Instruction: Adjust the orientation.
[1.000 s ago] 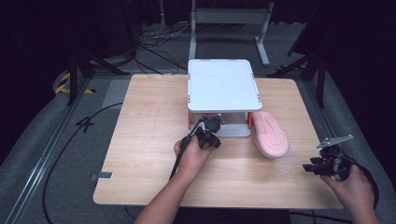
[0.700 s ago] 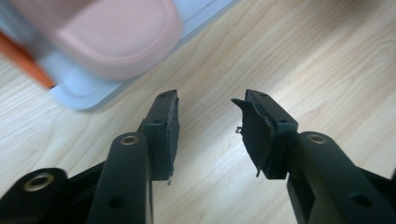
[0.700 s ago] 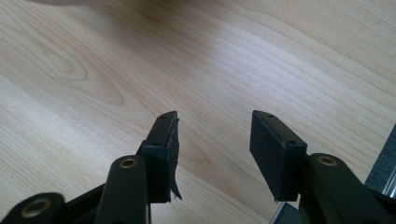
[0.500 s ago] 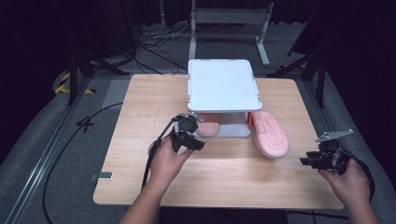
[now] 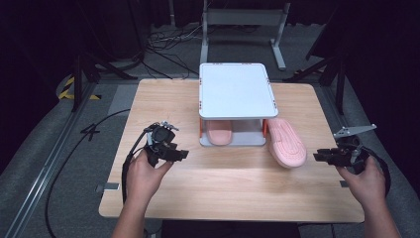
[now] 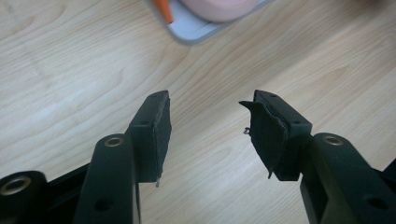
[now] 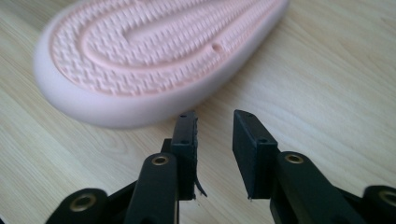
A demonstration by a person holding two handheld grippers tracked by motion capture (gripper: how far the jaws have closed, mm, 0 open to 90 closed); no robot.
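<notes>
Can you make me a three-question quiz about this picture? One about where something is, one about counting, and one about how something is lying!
1. Where is the slipper that is tucked away?
A. on top of the rack
B. on the bottom shelf of the rack
C. on the floor

2. How many pink slippers are there?
A. one
B. two
C. four

3. How does the slipper beside the rack lie?
A. sole up
B. sole down
C. standing on its toe

Answers: 1 B, its end pokes out under the white top. 2 B, one sits in the rack and one on the table. 3 A, the right gripper view shows its ridged sole facing up.
</notes>
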